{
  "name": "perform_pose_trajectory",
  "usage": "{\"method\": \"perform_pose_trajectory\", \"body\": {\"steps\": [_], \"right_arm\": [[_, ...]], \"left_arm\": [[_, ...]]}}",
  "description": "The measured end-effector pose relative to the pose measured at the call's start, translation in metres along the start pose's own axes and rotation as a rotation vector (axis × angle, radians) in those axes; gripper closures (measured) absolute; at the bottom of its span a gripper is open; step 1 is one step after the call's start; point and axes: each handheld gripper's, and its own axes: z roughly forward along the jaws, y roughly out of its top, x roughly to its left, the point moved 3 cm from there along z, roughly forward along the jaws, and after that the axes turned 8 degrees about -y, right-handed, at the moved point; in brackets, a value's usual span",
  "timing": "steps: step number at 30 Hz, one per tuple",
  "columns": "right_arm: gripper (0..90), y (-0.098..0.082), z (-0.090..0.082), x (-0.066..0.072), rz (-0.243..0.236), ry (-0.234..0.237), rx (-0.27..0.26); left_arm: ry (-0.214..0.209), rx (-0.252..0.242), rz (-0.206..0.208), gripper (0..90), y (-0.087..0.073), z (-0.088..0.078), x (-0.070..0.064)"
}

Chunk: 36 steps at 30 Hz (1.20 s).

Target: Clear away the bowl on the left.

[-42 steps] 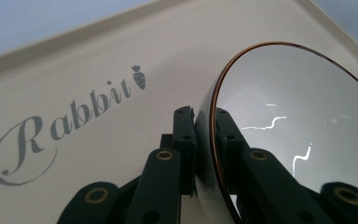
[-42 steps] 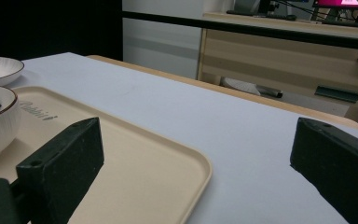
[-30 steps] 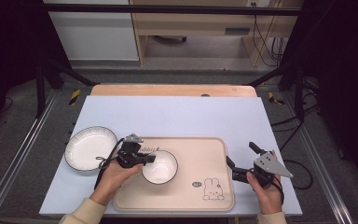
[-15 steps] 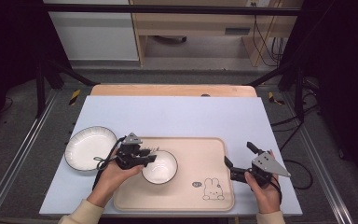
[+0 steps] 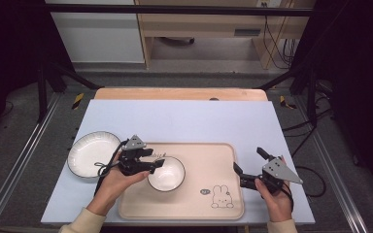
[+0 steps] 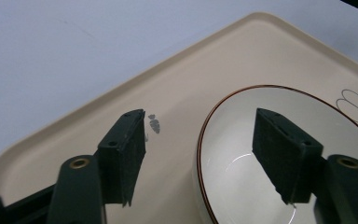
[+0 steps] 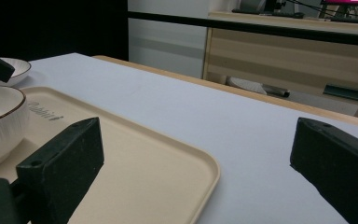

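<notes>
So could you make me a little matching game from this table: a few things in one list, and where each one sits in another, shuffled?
Things:
1. bowl
2. plate
3. tray
4. right gripper

Places:
A. on the pale blue mat, left of the tray
B. at the tray's right edge, jaws open
C. on the tray, left gripper astride its rim
D. flat on the mat, rabbit drawing at its near right

Pairs: 1-C, 2-A, 3-D, 4-B

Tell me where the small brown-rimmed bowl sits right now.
In the high view the bowl sits on the left half of the beige tray, with the left gripper open astride its rim.
</notes>
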Motion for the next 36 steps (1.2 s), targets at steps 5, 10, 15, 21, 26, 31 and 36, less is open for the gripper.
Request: {"method": "perform_pose_trajectory", "body": {"steps": [5,10,15,21,26,31,36], "right_arm": [[2.9,0.000,0.000,-0.001,0.000,-0.003,0.001],[2.8,0.000,0.001,0.000,-0.004,-0.008,0.002],[2.7,0.000,0.001,0.000,-0.002,-0.008,0.004],[2.8,0.001,0.000,0.000,-0.006,-0.014,-0.005],[2.9,0.001,0.000,-0.001,-0.004,-0.020,-0.005],[2.9,0.002,-0.001,-0.001,-0.005,-0.024,-0.006],[2.8,0.001,0.000,-0.001,-0.006,-0.022,-0.004]], "left_arm": [[-0.013,-0.014,0.006,26.4,0.002,-0.001,-0.002],[-0.025,-0.021,0.010,23.5,0.003,-0.001,-0.003],[-0.042,-0.038,0.011,15.6,0.005,-0.005,-0.003],[-0.065,-0.077,0.021,11.5,0.009,-0.010,-0.004],[-0.070,-0.094,0.023,10.7,0.011,-0.014,-0.003],[-0.074,-0.112,0.023,10.3,0.013,-0.020,-0.001],[-0.089,-0.141,0.037,10.1,0.016,-0.026,0.000]]}}
